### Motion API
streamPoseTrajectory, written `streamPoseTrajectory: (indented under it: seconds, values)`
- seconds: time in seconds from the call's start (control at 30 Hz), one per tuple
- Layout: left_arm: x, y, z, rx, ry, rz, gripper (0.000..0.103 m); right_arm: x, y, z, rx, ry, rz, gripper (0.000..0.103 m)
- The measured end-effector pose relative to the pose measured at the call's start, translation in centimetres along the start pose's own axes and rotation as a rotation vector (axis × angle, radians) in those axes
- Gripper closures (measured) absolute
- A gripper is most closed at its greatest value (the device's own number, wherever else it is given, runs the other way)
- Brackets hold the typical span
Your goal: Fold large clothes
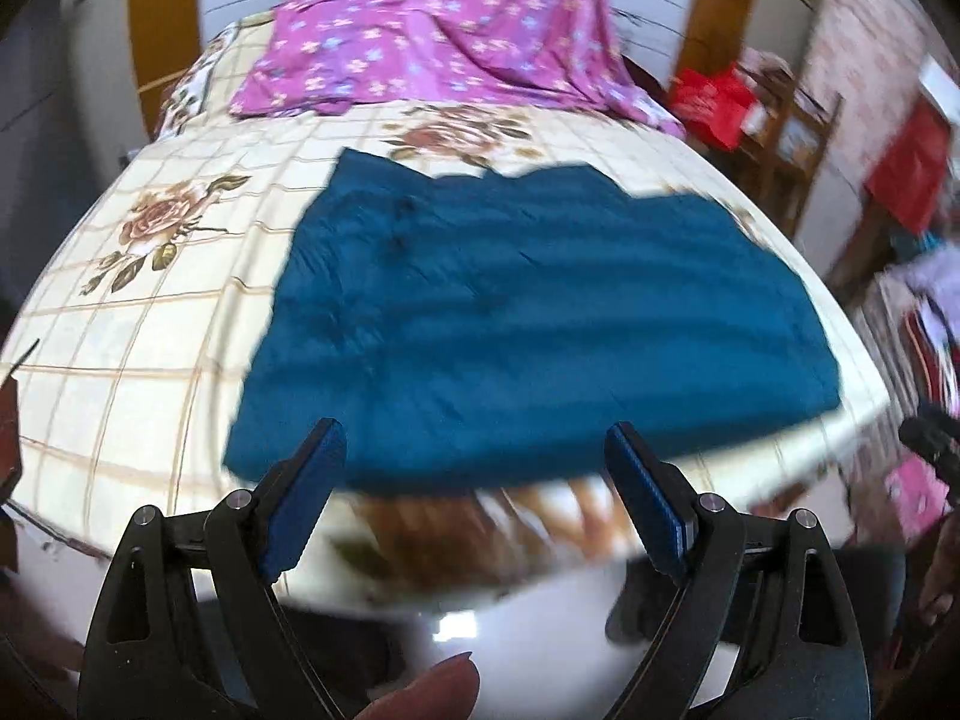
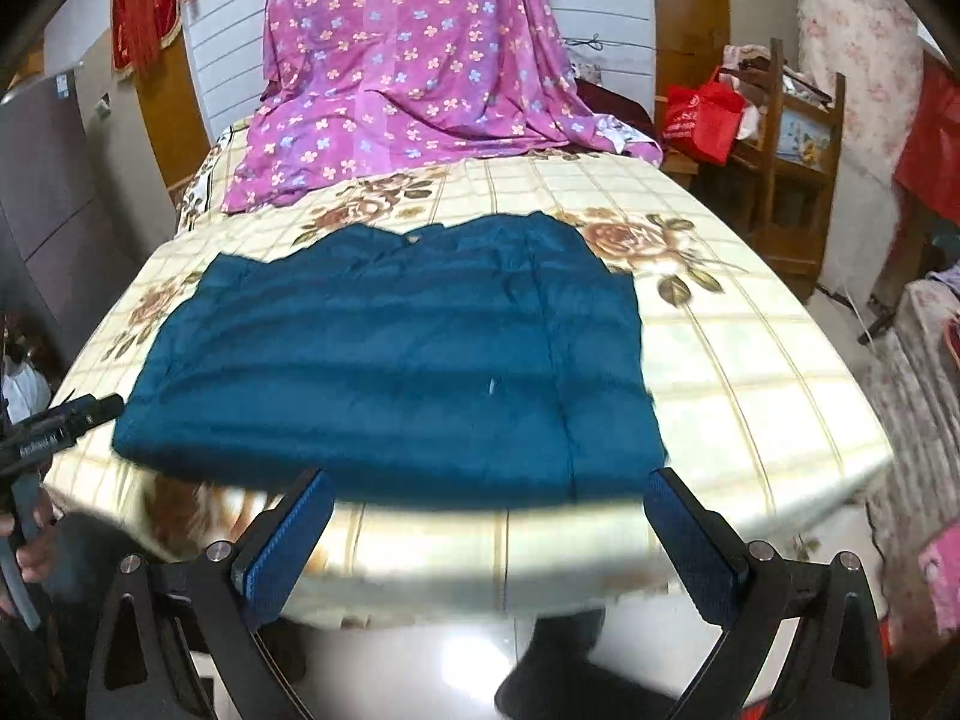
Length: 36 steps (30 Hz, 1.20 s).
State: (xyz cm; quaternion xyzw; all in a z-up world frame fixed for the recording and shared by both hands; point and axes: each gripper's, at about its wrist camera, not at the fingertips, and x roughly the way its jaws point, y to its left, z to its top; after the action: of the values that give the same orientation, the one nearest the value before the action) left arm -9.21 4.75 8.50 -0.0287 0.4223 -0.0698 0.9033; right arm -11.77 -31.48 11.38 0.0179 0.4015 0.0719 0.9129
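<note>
A teal garment lies folded into a broad rectangle on the bed, near its front edge; the right wrist view shows the same teal garment. My left gripper hangs open above the garment's near edge, nothing between its blue pads. My right gripper is open too, over the garment's front hem, and holds nothing. The left gripper shows at the left edge of the right wrist view, with a hand on its grip.
The bed has a cream checked sheet with rose prints. A purple flowered sheet drapes down at its far end. A wooden chair with a red bag stands at the right. Shiny floor lies below the bed's front edge.
</note>
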Motion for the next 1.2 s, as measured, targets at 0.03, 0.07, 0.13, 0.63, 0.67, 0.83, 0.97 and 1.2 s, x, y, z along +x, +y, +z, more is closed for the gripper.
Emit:
streamPoseTrajectory:
  seconds: [0.03, 0.07, 0.13, 0.63, 0.67, 0.83, 0.97, 1.2]
  values:
    - [-0.9, -1.0, -0.9, 0.018, 0.000, -0.009, 0.015, -0.9, 0.6, -0.7, -0.010, -0.008, 0.000, 0.000]
    - [-1.8, -2.0, -1.8, 0.032, 0.000, -0.021, 0.015, -2.3, 1.1, -1.6, -0.022, -0.020, -0.002, 0.000]
    - [-3.4, -3.2, -3.1, 0.044, -0.004, -0.059, 0.015, -4.1, 2.0, -3.0, -0.050, -0.032, -0.027, 0.000]
    - [-8.0, -3.8, -4.7, -0.012, -0.069, -0.016, 0.015, -8.4, 3.5, -6.5, -0.072, -0.094, -0.077, 0.000]
    - [-7.9, -3.8, -4.6, -0.012, -0.068, -0.010, 0.015, -8.3, 3.6, -6.6, -0.071, -0.093, -0.071, 0.000]
    - [-7.7, -3.9, -4.7, -0.014, -0.057, -0.012, 0.015, -8.1, 3.7, -6.9, -0.069, -0.090, -0.075, 0.000]
    - [-7.5, -4.2, -4.8, -0.009, -0.050, -0.017, 0.015, -7.9, 3.5, -6.9, -0.068, -0.083, -0.073, 0.000]
    - [-7.2, -4.1, -4.8, -0.013, -0.037, -0.014, 0.015, -7.8, 3.6, -6.9, -0.073, -0.082, -0.069, 0.000]
